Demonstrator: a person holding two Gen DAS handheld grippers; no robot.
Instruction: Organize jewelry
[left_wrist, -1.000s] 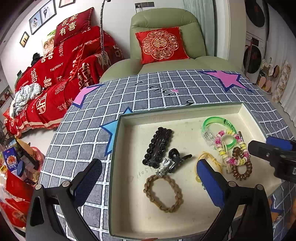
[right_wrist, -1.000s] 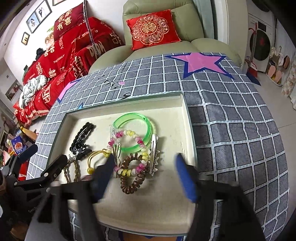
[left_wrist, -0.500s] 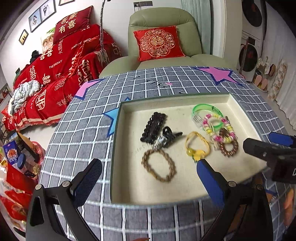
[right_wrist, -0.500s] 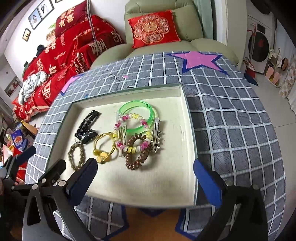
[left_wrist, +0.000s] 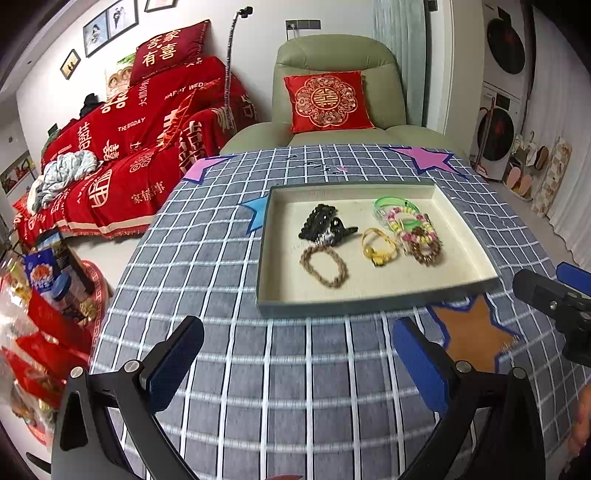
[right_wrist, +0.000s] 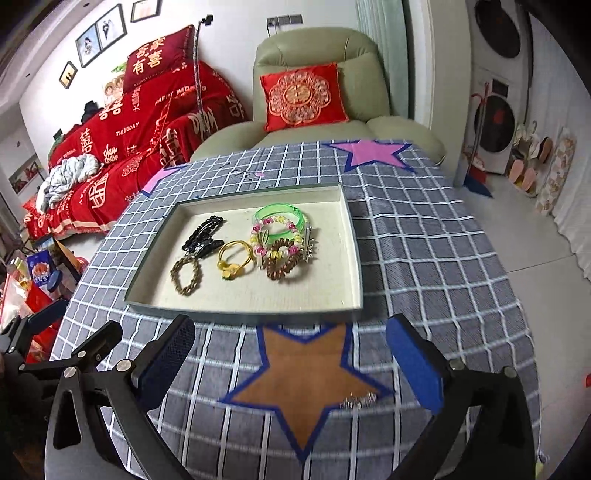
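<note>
- My left gripper (left_wrist: 295, 363) is closest to me, with its blue pads (left_wrist: 173, 363) spread wide and nothing between them. It hangs over the grey checked tablecloth (left_wrist: 207, 266).
- My right gripper (right_wrist: 290, 363) is wide open too. Its jaws were just opening, and they hold nothing. It hangs over an orange star patch (right_wrist: 306, 376) on the cloth.
- Just past both grippers sits a shallow tray (right_wrist: 243, 308) with a pale floor. All the jewelry lies inside it.
- In the near left part of the tray is a brown braided bracelet (left_wrist: 325, 266).
- Beside it, to the right, is a yellow hair tie (left_wrist: 378, 246) with a yellow bead on it.
- Further right is a brown coil hair tie (right_wrist: 281, 263), touching a pink and yellow beaded bracelet (right_wrist: 275, 236).
- A green bangle (right_wrist: 280, 218) lies behind those two, partly under the beads.
- A silver hair clip (right_wrist: 308, 243) lies along the right side of that pile (I can't tell if it touches the bangle).
- At the back left lie a black hair clip (left_wrist: 317, 220) and a black claw clip (left_wrist: 341, 234), touching each other.
- Past the table stands a green armchair (left_wrist: 336, 55) with a red cushion (left_wrist: 327, 100) on it.
</note>
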